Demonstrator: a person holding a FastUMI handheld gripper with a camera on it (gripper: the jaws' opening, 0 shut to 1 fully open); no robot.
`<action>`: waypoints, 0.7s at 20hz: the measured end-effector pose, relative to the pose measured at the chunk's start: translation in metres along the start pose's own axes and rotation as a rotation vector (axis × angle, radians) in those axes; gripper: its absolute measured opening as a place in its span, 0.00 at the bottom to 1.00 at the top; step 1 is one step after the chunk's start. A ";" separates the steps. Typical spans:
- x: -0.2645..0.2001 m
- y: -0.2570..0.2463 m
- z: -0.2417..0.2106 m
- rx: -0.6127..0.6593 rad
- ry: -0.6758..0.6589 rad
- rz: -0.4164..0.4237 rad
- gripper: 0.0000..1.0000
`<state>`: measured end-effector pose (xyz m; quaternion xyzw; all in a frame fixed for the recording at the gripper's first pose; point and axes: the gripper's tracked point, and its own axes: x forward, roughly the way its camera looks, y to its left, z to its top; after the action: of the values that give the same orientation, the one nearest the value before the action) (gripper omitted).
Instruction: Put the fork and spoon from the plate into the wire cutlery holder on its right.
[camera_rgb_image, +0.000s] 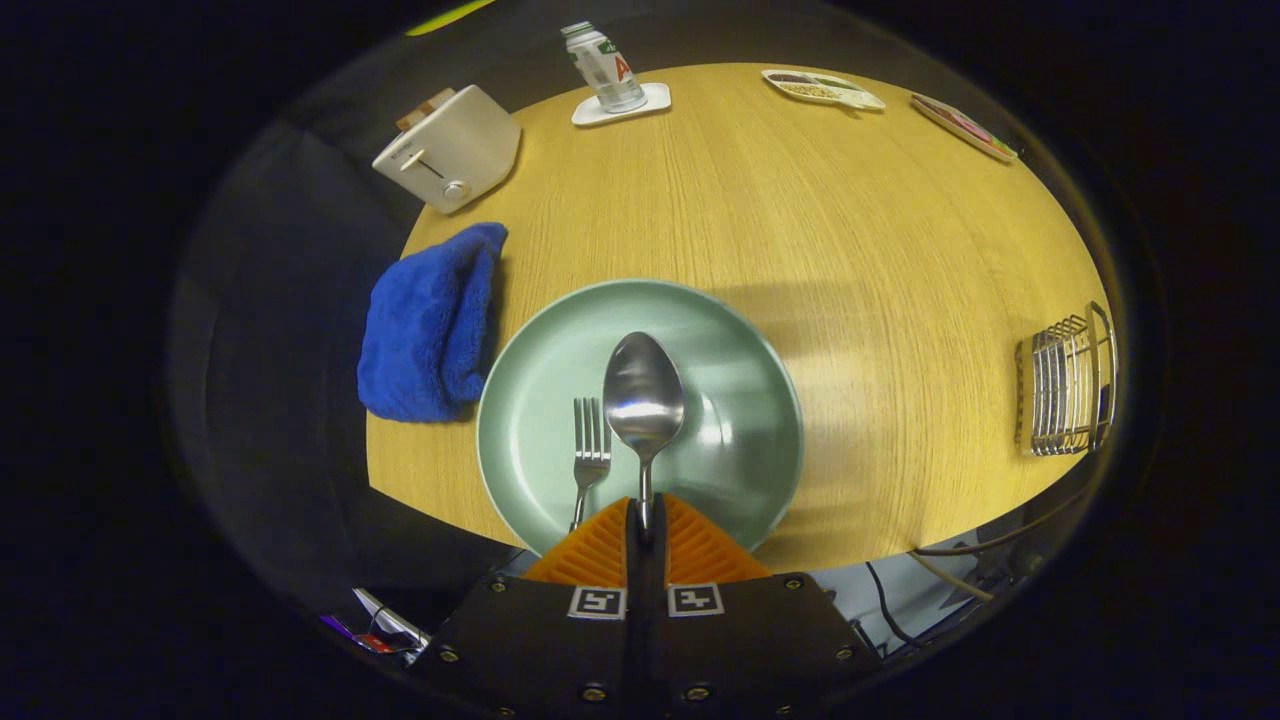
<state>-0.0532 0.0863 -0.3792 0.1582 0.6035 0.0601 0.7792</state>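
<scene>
A round wooden table (800, 250) was seen in the gripper view, with a green plate (740, 400) just ahead of the fingers and the wire cutlery holder (1068, 382) well apart at about three o'clock from it. The gripper (645, 520) was closed on the handle of the spoon (643, 395), the fork (590, 450) lying just beside it at nine o'clock. The spoon would best be lifted level and clear of the fork, then lowered handle-first into the holder.

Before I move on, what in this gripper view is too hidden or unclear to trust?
- Spoon: the handle's end runs between the closed tongs, hidden by them.
- Fork: its lower handle passes behind the left finger.
- Wire cutlery holder: at the warped fisheye edge, so its opening and inside can't be judged.
- Two flat trays beyond the plate: contents too small to identify.
</scene>
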 end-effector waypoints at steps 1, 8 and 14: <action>-0.005 -0.004 0.005 0.002 -0.019 -0.003 0.01; -0.045 -0.043 0.033 0.093 -0.159 -0.034 0.01; -0.084 -0.109 0.037 0.241 -0.265 -0.092 0.01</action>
<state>-0.0508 -0.0472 -0.3282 0.2291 0.5049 -0.0697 0.8293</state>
